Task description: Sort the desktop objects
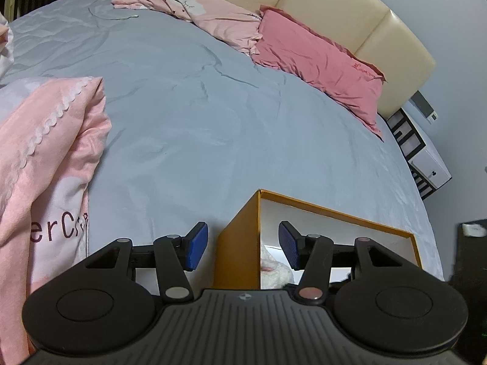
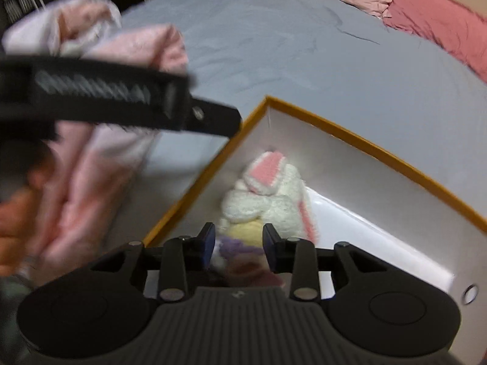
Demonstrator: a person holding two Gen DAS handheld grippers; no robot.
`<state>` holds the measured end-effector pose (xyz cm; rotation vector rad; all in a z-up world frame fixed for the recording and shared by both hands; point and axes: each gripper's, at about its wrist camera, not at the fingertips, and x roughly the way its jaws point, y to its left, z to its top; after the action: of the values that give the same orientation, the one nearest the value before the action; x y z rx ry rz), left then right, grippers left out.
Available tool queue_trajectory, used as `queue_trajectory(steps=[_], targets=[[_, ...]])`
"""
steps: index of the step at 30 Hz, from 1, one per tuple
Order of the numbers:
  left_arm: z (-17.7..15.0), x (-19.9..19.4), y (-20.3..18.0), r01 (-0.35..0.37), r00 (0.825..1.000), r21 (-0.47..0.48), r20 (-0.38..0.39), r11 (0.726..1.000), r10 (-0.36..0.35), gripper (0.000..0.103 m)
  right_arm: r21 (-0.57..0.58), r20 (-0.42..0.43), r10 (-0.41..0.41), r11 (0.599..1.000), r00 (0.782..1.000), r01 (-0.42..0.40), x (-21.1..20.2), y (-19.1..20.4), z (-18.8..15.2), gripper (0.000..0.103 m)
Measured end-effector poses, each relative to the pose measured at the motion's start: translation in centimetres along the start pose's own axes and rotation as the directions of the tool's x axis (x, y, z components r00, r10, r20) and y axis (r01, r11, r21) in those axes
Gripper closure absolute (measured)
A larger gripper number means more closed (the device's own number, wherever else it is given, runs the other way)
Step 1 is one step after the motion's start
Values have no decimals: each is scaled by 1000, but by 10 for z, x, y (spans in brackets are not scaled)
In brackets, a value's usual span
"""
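An orange box [image 1: 334,213] with a white inside stands on the grey bed. My left gripper [image 1: 243,246] is open and straddles the box's near corner, one blue pad outside the wall and one inside; neither pad visibly presses on it. A white and pink knitted plush toy [image 2: 271,200] with yellow and purple parts lies inside the box [image 2: 365,149]; a bit of the toy [image 1: 274,270] also shows in the left wrist view. My right gripper [image 2: 239,241] hangs over the toy, open, with the toy's lower part seen between its pads.
A pink quilt [image 1: 45,167] is bunched up left of the box, and the same quilt [image 2: 106,158] shows blurred in the right wrist view. Pink pillows [image 1: 319,57] lie against the cream headboard [image 1: 380,36]. A nightstand [image 1: 426,164] stands beyond the bed's right edge. A hand [image 2: 12,222] shows at far left.
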<state>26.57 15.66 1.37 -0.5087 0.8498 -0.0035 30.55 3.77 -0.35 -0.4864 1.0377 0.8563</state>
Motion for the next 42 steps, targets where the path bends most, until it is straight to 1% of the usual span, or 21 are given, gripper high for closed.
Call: queue_trajectory(steps=[3,5,6,8,9,10,13,16,17,19,20,22,25,28,29,31,33,36,38,40,42], targets=[[-1,5,-3,-2,1000,11,-17,1000,2,43,31,-22,-8,999,1000,9,12,-9,3,60],[-1,6,-4,-2,1000,14,-20,1000,2,43,39,-24,-5,999,1000,6,16,-12,4,48],[-1,5,-4,-1,1000,15,-18,1000,2,43,40,-22,-9,999,1000,10,18,-12,4,47],[-1,3,-2,-6,1000,13,-15,1000,6,43,32,-30,-49,998,998,49,25,-13,2,48],[-2,1,0,-8,1000,11,-11,1000,8,43,44,-24,-47,998,999,49,26,-16,1,49],[-3,0,0,-10,1000,7,-8,1000,10,43,62,-22,-43,997,999,44,26,-18,0,54],[-5,1,-1,-14,1000,-3,-2,1000,14,43,87,-22,-14,996,1000,16,12,-23,3,80],[-3,3,0,-17,1000,-4,-21,1000,17,44,-6,40,-45,999,998,45,-22,-18,11,85],[-2,3,1,-20,1000,-14,-21,1000,19,44,-10,58,-43,999,997,44,-34,-20,12,86],[-1,0,4,-22,1000,-26,-16,999,22,44,-12,94,-47,999,994,48,-53,-25,12,87],[-2,-1,4,-24,1000,-27,-12,999,24,44,-14,107,-60,998,992,62,-61,-24,8,88],[-2,-5,5,-29,1000,-32,-2,999,29,44,3,124,-99,995,987,99,-69,-38,-1,87],[-1,-8,7,-25,1000,-43,7,999,25,44,63,102,-140,989,985,134,-70,-62,-22,87],[-1,-7,8,-18,1000,-46,0,999,18,44,188,45,-105,978,993,95,-56,-87,-47,87],[0,-5,8,-16,1000,-46,-3,999,16,44,224,41,-68,973,997,57,-51,-93,-55,91],[1,-3,7,-14,1000,-40,-12,999,14,44,315,35,19,949,999,-29,-38,-105,-69,103],[2,-2,8,-15,1000,-40,-16,999,14,44,361,80,90,926,993,-113,-33,-105,-75,103],[3,-2,9,-14,1000,-45,-16,999,14,44,357,115,152,916,982,-184,-31,-100,-67,103],[4,-1,11,-16,1000,-54,-17,998,15,44,325,110,178,923,978,-205,-27,-87,-55,103],[4,0,13,-18,1000,-62,-20,998,17,44,286,99,141,944,985,-164,-33,-76,-47,103],[5,2,14,-19,1000,-64,-25,998,17,44,301,104,115,943,988,-142,-41,-78,-46,97]])
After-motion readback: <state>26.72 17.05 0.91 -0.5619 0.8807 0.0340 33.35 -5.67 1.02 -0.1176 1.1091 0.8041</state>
